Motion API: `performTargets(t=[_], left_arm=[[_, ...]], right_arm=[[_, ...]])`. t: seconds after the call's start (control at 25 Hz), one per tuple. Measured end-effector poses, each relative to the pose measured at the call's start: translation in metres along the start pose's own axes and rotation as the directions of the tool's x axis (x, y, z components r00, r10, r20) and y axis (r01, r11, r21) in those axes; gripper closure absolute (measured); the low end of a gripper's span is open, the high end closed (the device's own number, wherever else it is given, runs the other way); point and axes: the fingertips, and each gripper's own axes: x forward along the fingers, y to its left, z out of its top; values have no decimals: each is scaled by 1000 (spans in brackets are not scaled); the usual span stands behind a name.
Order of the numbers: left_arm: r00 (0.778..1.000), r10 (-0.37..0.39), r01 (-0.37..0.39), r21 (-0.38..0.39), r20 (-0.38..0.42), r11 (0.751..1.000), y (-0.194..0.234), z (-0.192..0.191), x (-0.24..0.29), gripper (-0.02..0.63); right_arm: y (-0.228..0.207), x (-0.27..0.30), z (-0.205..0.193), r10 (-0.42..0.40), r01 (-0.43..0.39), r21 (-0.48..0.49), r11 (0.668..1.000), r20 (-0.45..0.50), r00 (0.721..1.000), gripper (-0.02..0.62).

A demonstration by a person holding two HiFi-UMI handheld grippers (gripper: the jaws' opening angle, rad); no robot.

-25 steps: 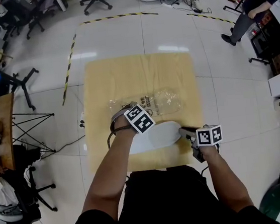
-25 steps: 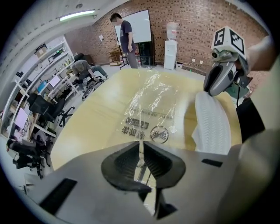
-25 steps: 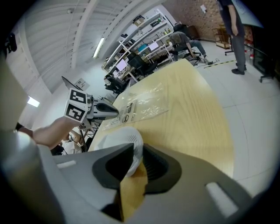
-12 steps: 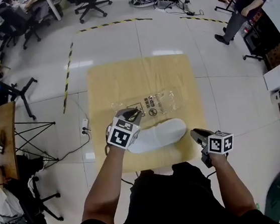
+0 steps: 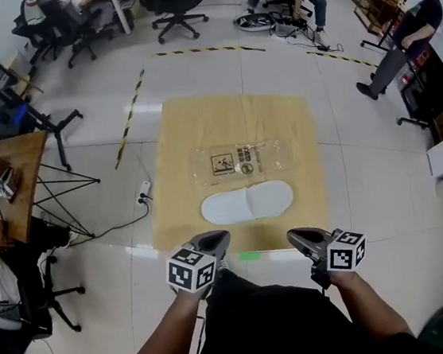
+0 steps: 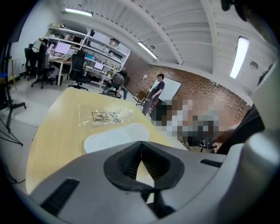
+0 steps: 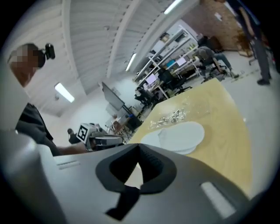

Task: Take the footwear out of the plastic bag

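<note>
Black top point(image 5: 263, 319); grey grippers point(image 5: 217, 237) bear black-white marker cubes point(image 5: 191, 269).

Glossy white floor point(image 5: 367, 186), black office chairs point(image 5: 176, 3)

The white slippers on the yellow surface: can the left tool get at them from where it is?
Probably yes. The left tool hangs shut by the near edge of the yellow surface, with nothing between it and the white slippers; the plastic bag lies beyond them. It would need to open first.
</note>
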Motion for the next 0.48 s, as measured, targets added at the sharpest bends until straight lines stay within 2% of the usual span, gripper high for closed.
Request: performTargets(t=[0.08, 0.16, 0.32, 0.48], left_arm=[[999, 54, -54, 2, 10, 999, -22, -16, -5, 598], [993, 102, -100, -23, 58, 995, -46, -22, -9, 598], [974, 160, -155, -43, 163, 987, -102, -25, -16, 598], [969, 183, -181, -26, 165, 983, -155, -42, -20, 598]], right_arm=[[9, -16, -13, -46, 40, -110, 993, -50, 998, 594], [20, -41, -17, -41, 35, -169, 985, -31, 999, 595], [35, -92, -17, 18, -7, -215, 977, 51, 999, 595], [38, -134, -27, 33, -13, -203, 979, 94, 995, 595]])
